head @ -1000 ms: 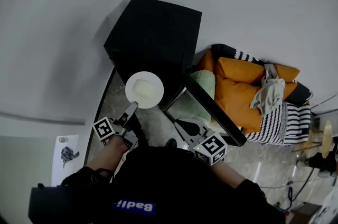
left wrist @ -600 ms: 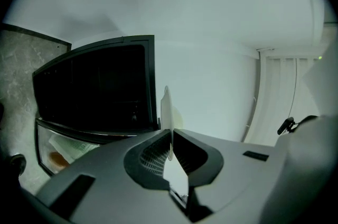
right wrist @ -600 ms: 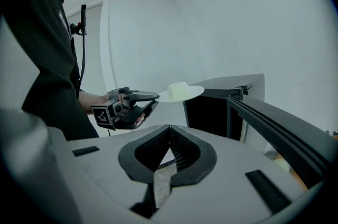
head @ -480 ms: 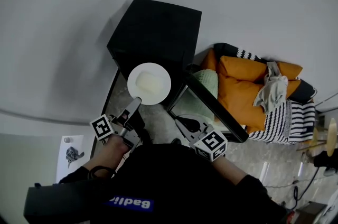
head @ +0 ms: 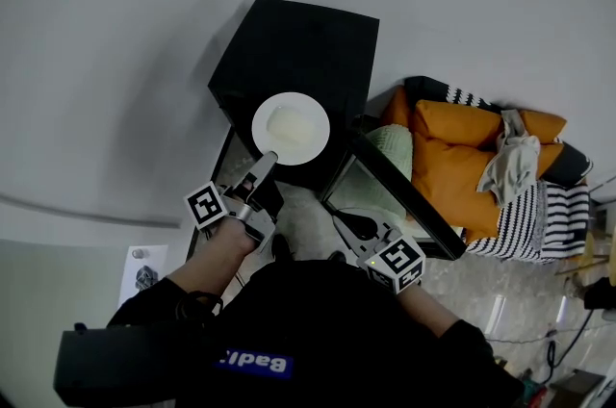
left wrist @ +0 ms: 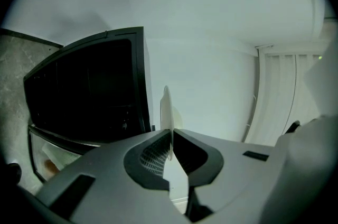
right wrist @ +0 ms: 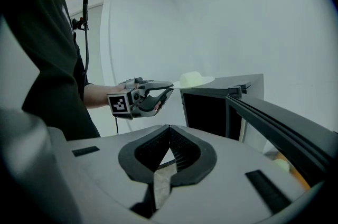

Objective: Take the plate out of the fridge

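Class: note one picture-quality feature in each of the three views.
Head view: fisheye curves straight edges; the fridge throws a soft shadow on the wall. Left gripper view: black corners, fridge interior too dark to read, plate pale and edge-on. Right gripper view: mosaic patch at top left, dim foreground.

soft, even indoor light, rather dim and cool, with no hard glare. in the head view the fridge (head: 294,60) reads as a flat black mass with no inner detail and throws a faint, blurred shadow on the pale wall (head: 115,31) to its left. the plate (head: 291,128) is the brightest patch, nearly washed out. the orange cushions (head: 462,156) keep their colour. all views bend strongly like a fisheye. both gripper views have black rounded corners and a soft foreground.
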Available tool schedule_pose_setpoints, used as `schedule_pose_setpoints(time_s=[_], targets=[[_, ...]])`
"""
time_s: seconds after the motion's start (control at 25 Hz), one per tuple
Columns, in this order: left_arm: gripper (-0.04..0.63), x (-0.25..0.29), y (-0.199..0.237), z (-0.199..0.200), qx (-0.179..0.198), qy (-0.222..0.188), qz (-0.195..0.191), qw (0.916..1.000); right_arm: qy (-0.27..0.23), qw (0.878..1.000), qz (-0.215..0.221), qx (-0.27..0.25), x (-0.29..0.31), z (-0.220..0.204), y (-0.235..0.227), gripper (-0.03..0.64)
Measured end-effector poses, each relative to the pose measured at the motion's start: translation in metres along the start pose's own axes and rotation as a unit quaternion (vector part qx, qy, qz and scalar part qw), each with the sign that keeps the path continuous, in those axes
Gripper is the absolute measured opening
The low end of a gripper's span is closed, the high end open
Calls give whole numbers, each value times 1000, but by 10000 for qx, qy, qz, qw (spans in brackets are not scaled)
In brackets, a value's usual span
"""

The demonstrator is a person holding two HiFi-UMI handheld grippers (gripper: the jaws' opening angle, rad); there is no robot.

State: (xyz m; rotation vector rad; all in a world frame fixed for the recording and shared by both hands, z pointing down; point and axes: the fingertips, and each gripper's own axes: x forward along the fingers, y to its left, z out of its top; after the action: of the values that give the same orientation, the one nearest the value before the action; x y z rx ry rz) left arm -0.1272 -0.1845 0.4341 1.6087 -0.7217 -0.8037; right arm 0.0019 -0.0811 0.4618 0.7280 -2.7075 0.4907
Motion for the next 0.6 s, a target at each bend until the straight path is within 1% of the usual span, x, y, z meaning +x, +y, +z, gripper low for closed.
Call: schedule_pose_setpoints(time_s=[0.48, 0.6], targets=[[20, 61, 13, 33, -2, -247, -48, 9997, 34, 9998, -147, 115, -1, -2, -7, 9], [20, 72, 22, 40, -10, -302, -27, 9995, 47, 9997, -199, 148, 1, -6, -11, 9]])
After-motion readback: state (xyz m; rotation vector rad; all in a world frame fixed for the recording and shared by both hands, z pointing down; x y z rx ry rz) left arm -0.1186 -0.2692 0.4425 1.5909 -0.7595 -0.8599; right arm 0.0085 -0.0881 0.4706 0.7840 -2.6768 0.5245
